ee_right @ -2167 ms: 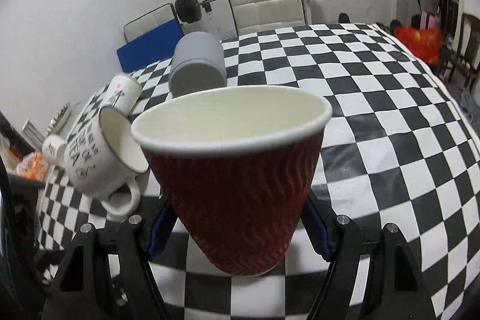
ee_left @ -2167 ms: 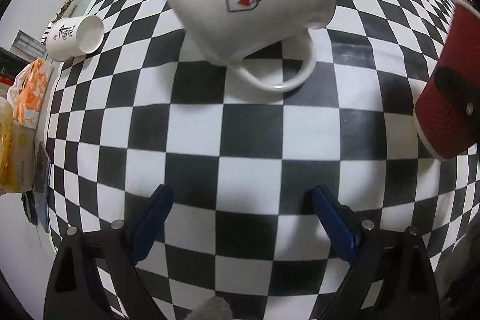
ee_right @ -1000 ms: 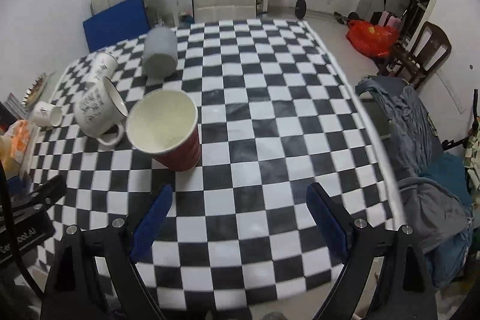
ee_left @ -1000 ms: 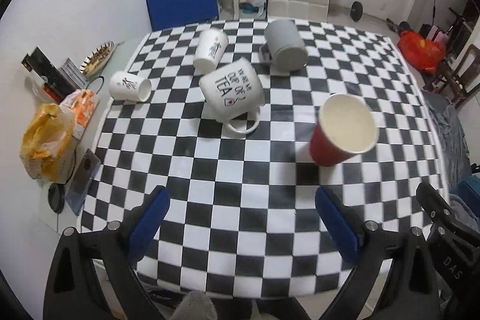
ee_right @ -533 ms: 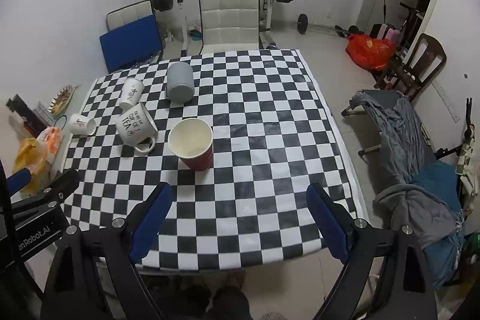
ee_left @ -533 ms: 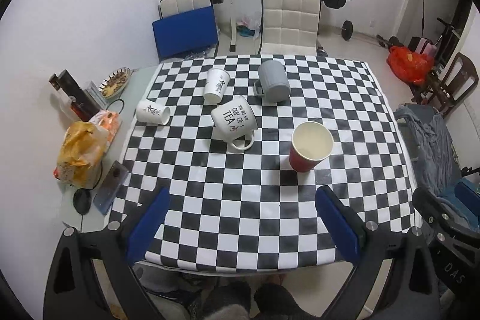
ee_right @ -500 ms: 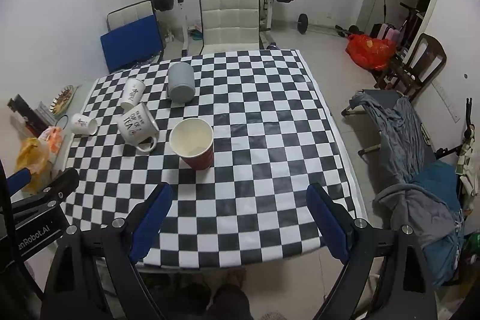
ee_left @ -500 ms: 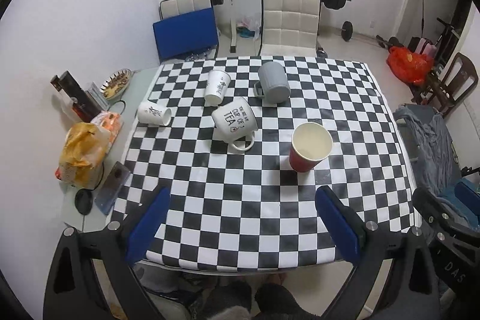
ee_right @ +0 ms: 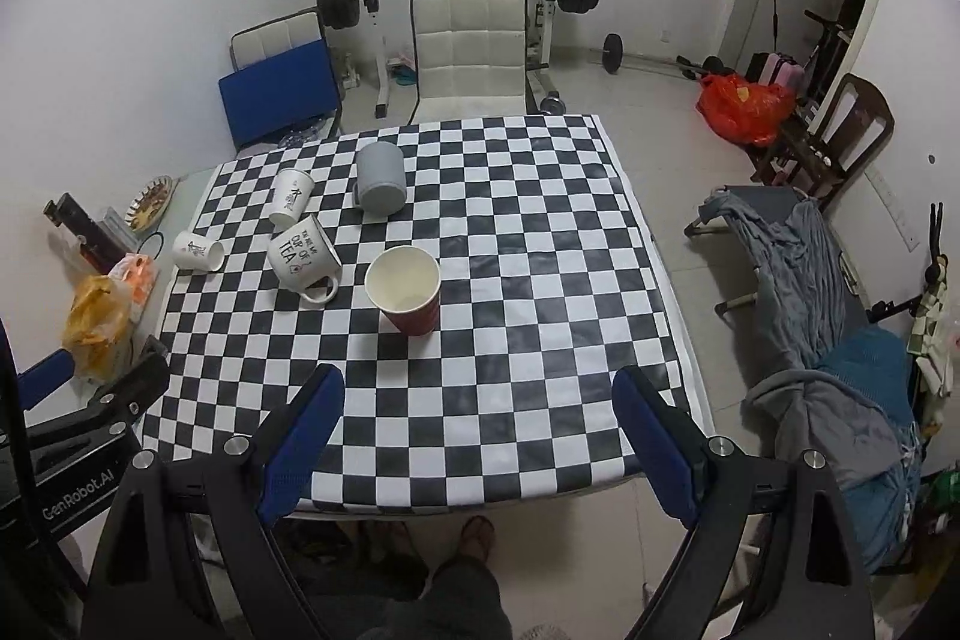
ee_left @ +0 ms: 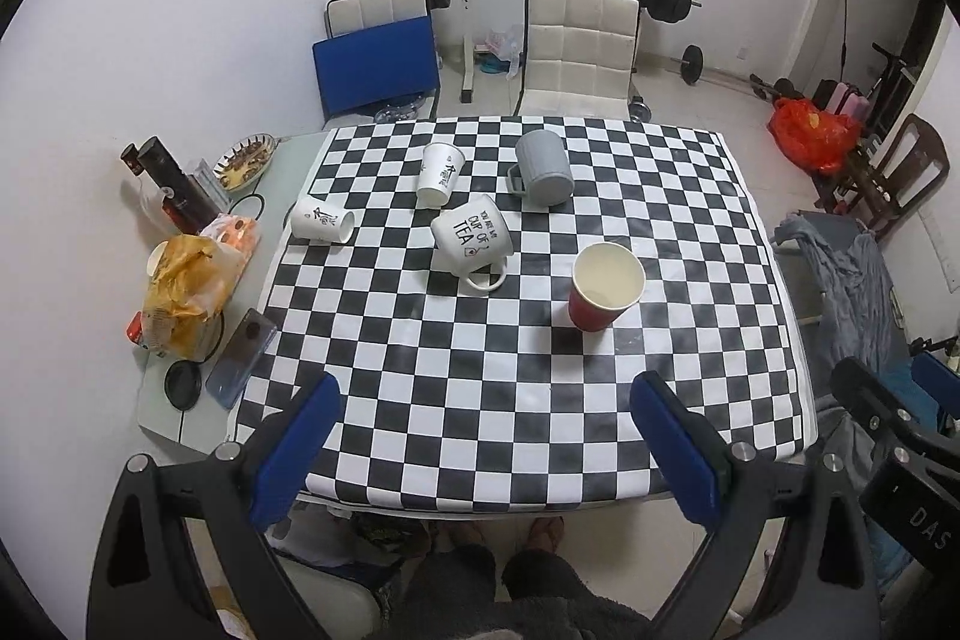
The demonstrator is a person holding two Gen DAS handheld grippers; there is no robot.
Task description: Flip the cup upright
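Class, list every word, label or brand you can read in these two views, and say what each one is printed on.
"CUP OF TEA": big white mug; the smaller line above it is too small to read.
"GenRobot.AI": left hand-held gripper body, in the right wrist view.
"DAS": right hand-held gripper body, cut off by the frame edge.
Black marks on the two small white cups: unreadable.

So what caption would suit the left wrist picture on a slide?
Open left claw high above checkered table; red cup upright, four mugs toppled.

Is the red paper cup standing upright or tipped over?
Upright: the red paper cup stands on its base, open mouth facing up, on the checkered table.
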